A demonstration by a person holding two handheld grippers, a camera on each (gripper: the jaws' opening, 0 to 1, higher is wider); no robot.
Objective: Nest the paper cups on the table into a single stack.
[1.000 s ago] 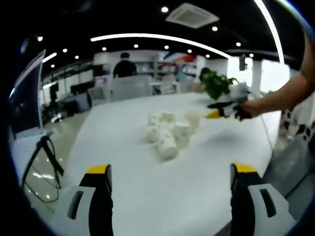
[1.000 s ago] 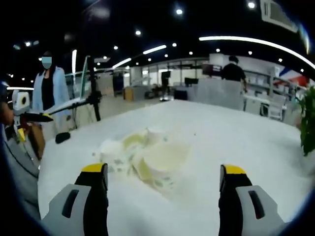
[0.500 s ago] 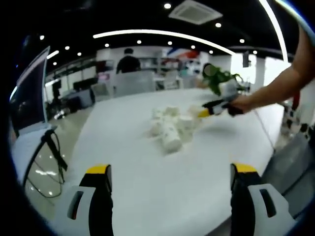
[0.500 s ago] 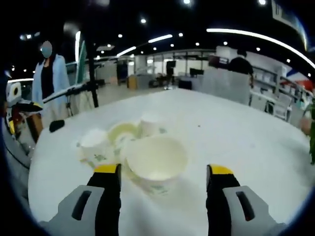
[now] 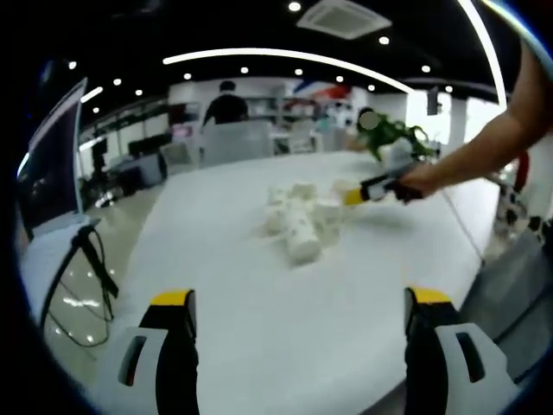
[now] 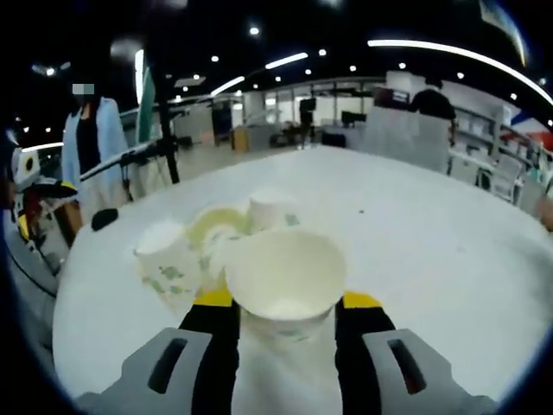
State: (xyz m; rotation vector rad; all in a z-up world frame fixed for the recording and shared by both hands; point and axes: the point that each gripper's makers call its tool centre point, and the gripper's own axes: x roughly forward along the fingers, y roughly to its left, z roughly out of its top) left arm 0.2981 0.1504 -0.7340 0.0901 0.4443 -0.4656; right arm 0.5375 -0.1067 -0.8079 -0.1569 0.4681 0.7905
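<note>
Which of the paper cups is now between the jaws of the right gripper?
The upright, open-mouthed cup nearest the camera in the right gripper view. The right gripper has a jaw on each side of it; the other cups sit behind it on the table, ungripped.

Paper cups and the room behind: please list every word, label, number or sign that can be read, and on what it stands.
No text can be read.
Paper cups: small greenish printed marks on the sides, too blurred to read; the same on the cup between the right tongs.
Back wall: a red and blue shape, perhaps a sign, too small and blurred to read.
</note>
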